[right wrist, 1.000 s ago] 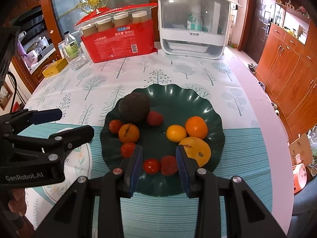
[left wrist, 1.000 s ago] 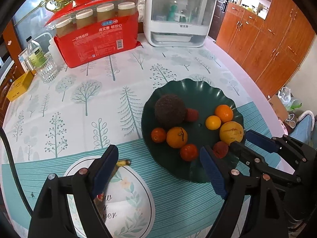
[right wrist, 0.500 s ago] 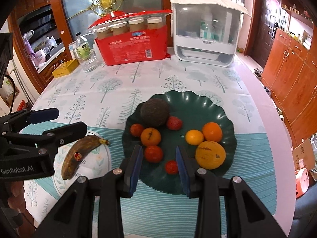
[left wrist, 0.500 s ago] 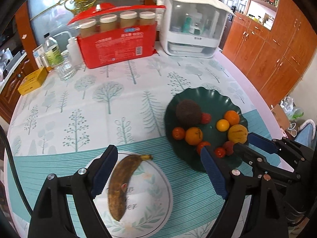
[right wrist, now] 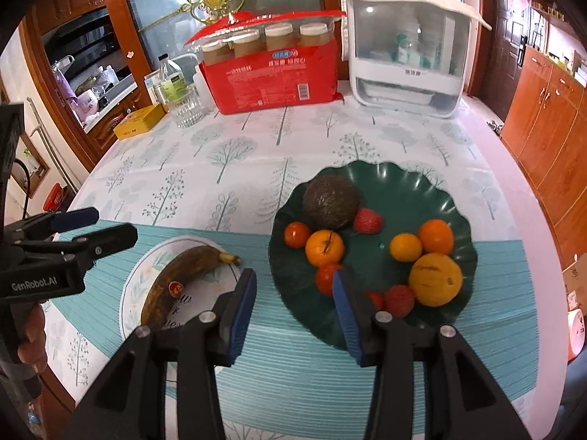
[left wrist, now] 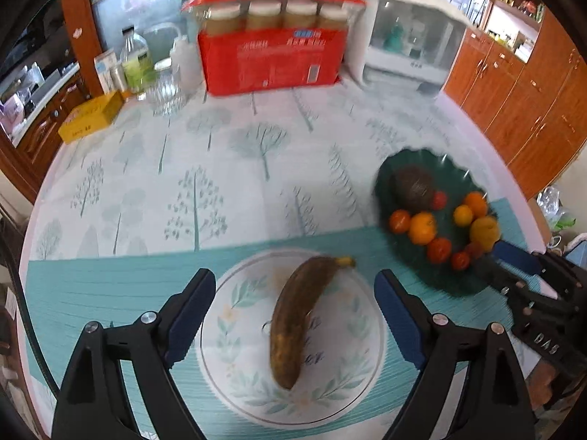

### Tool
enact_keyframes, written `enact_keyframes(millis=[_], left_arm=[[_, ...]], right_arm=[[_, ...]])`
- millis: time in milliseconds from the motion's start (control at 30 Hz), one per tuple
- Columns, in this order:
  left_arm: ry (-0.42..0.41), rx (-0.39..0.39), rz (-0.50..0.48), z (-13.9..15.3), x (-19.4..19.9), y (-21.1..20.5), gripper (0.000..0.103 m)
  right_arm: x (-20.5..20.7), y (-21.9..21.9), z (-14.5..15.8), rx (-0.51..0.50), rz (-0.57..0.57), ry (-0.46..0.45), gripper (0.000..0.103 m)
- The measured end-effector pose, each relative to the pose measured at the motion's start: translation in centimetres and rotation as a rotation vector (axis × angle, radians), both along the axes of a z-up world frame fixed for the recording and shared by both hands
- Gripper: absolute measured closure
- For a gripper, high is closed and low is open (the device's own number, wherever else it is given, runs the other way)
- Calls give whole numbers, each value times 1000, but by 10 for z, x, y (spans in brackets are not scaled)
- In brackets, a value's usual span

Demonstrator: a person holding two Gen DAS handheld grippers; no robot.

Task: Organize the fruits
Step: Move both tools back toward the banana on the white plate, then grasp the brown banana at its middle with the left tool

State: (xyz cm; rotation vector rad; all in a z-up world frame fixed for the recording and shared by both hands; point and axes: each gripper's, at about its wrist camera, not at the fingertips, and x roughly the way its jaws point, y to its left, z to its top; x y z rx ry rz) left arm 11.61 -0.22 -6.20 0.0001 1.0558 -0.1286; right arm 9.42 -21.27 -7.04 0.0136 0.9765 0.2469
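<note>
Both pairs of fingers are spread wide and pinch nothing. The left gripper [left wrist: 291, 311] hovers over the white floral plate [left wrist: 238, 377] near the table's front edge, its blue pads [left wrist: 192, 315] either side of the browned banana [left wrist: 299, 319] lying lengthwise on it. The right gripper [right wrist: 293, 311] hangs above the near rim of the dark green dish [right wrist: 403, 183], just right of the plate, which holds oranges [right wrist: 324, 247], small red fruits and an avocado [right wrist: 330, 201].
</note>
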Motion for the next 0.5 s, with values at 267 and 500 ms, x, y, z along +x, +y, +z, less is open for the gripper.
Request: enact_keyframes(millis=[267,500], left_arm=[[126,0,-5,-58,3,8,16],[173,-7,-2,-89,9,5,24]], right_arm=[[1,1,-30,-22,-38,74,57],[2,-6,-42,-24,-93,102,57]])
